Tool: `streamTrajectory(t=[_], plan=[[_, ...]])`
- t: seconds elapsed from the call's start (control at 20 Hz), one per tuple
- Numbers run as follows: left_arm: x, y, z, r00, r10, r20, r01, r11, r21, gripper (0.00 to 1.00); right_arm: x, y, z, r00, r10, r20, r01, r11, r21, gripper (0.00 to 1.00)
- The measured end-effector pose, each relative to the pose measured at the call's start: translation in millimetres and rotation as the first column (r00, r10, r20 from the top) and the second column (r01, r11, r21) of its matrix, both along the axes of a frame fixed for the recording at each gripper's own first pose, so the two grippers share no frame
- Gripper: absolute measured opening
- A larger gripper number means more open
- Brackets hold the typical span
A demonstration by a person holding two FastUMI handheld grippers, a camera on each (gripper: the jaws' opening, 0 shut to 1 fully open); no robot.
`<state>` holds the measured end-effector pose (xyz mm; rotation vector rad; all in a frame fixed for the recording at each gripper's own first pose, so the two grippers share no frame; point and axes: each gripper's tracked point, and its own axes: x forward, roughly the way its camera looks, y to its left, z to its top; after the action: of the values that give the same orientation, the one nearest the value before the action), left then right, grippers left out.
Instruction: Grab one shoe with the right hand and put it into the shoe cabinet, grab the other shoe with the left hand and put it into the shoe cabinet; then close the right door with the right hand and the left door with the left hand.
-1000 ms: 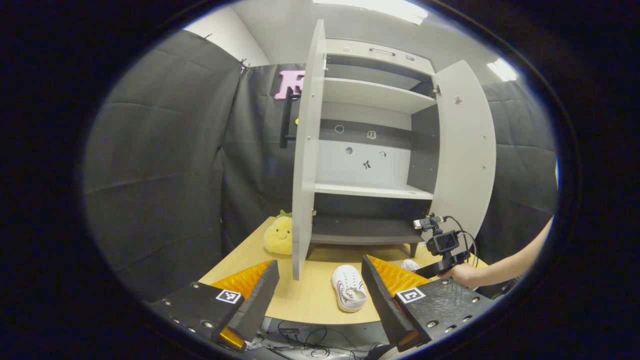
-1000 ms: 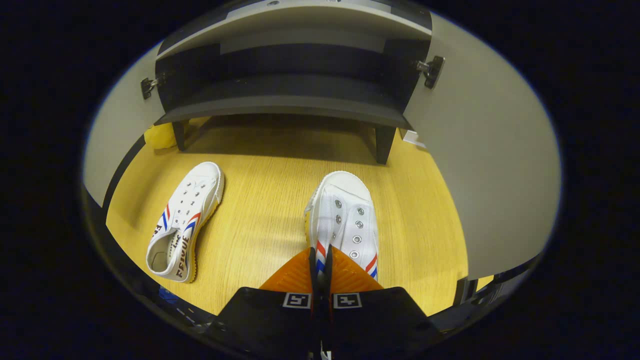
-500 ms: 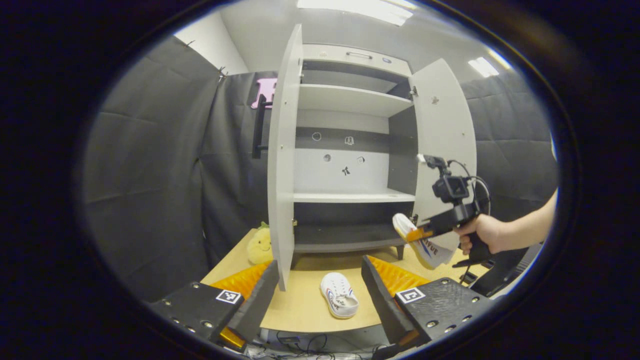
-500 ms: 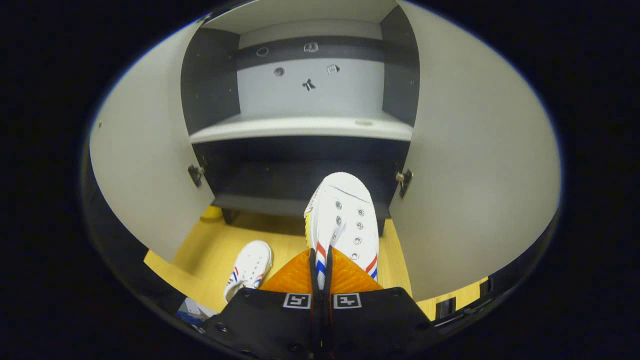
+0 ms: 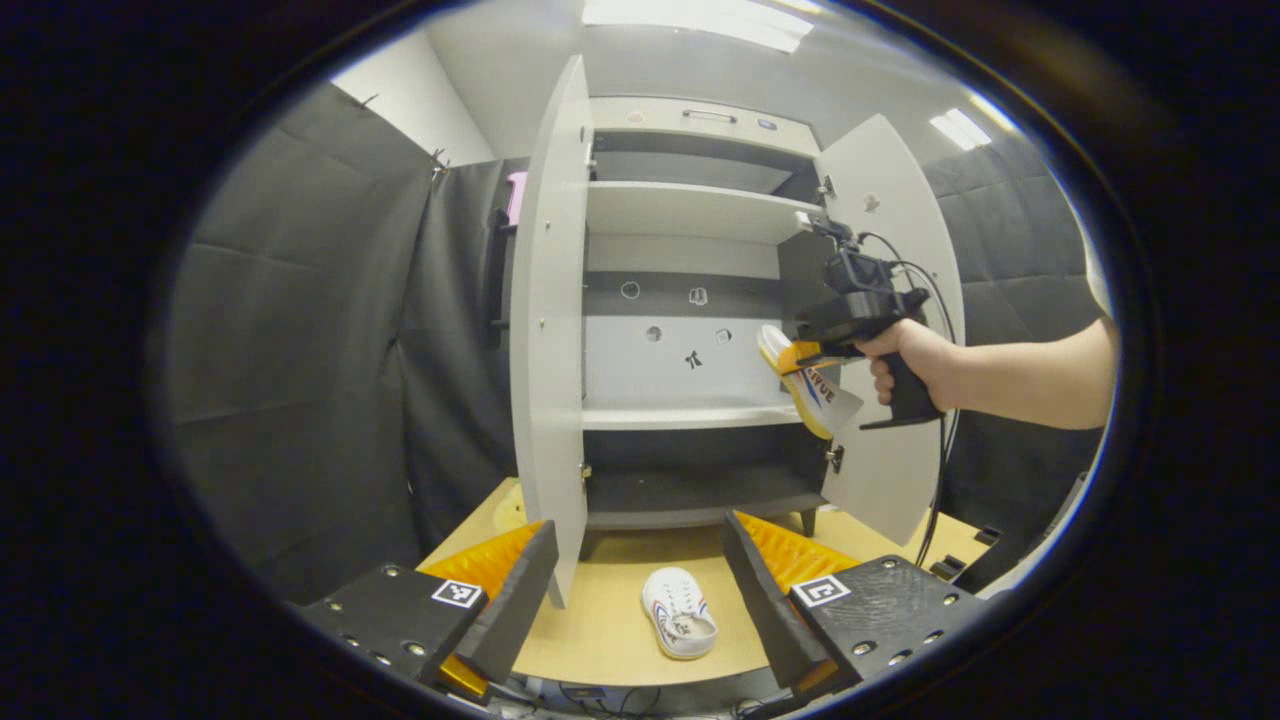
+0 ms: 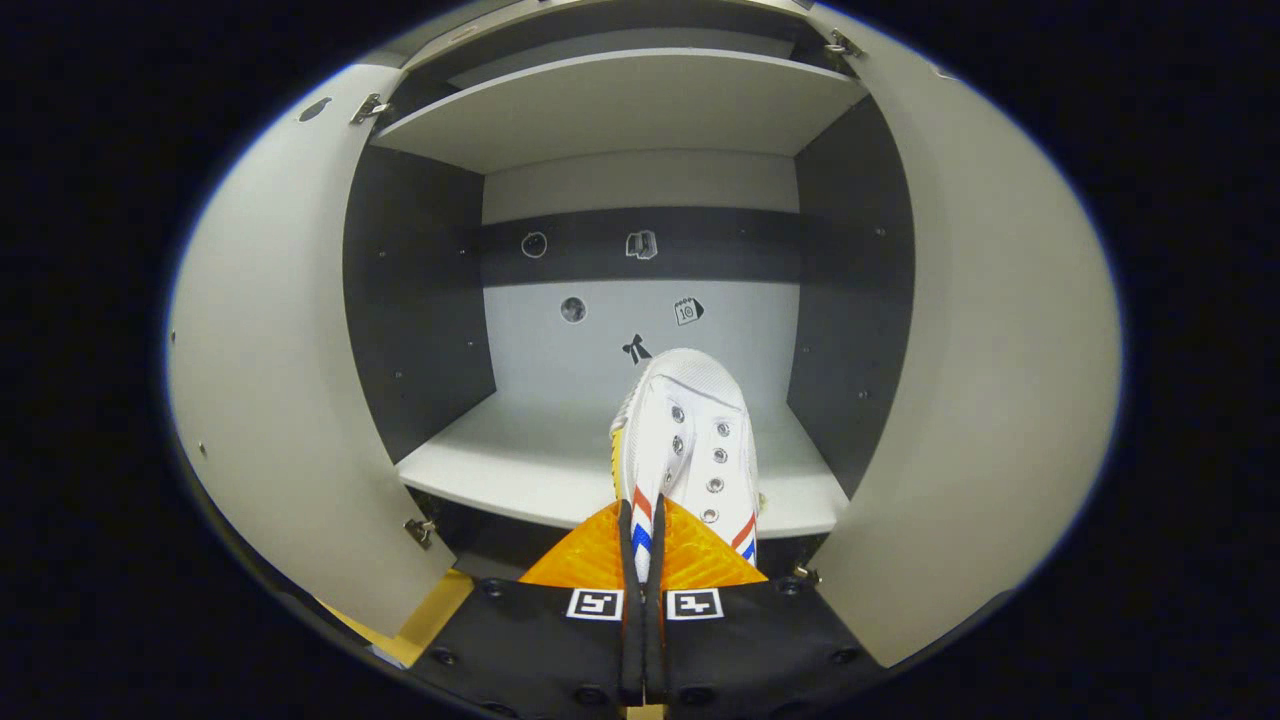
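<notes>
The right gripper (image 6: 640,560) has its jaws clenched on the white sneaker (image 6: 690,440), toe toward the middle shelf (image 6: 520,465) at 12 o'clock. That thin-edge pinch could slip. Left gripper (image 5: 640,590) jaws released above the second sneaker (image 5: 678,626) on the surface (image 5: 610,610).

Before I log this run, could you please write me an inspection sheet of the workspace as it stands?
Surface: wooden table, bare around the loose shoe.
Job's things: held shoe raised in front of the middle shelf, toe pointing in; loose shoe on the table before the cabinet; left door and right door both open.
Clutter: yellow plush toy behind the left door, mostly hidden.
Grippers: right tool shut on the held shoe's side wall; left tool open, holding nothing, above the table's near edge.
Cables: black cable looping from the right tool's camera; more below the table edge.
Surroundings: black cloth walls, ceiling lights.
</notes>
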<state>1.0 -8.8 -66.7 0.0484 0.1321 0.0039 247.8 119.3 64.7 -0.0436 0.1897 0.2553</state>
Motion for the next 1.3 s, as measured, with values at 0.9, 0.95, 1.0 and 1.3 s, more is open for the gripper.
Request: streamTrajectory(t=[0.9,0.95,1.0,1.3], plan=[[35.2,4.1,-2.0,0.945,0.326,-0.016,-0.327,0.945,-0.032,0.95,188.6,36.4,-3.8,0.999,-0.015,-0.044,0.014,1.000,-0.015,0.02],[34.0,5.5,-2.0,0.942,0.335,-0.020,-0.335,0.942,-0.027,0.95,191.4,38.7,-6.9,0.999,-0.015,-0.049,0.014,1.000,-0.021,0.02],[33.6,6.6,-4.1,0.940,0.340,-0.026,-0.341,0.940,-0.021,0.94,193.5,41.9,-11.1,0.998,-0.010,-0.060,0.009,1.000,-0.024,0.02],[25.0,4.2,-12.1,0.940,0.336,-0.057,-0.336,0.942,0.001,0.94,208.0,50.6,-32.7,0.992,-0.017,-0.125,0.014,1.000,-0.023,0.08]])
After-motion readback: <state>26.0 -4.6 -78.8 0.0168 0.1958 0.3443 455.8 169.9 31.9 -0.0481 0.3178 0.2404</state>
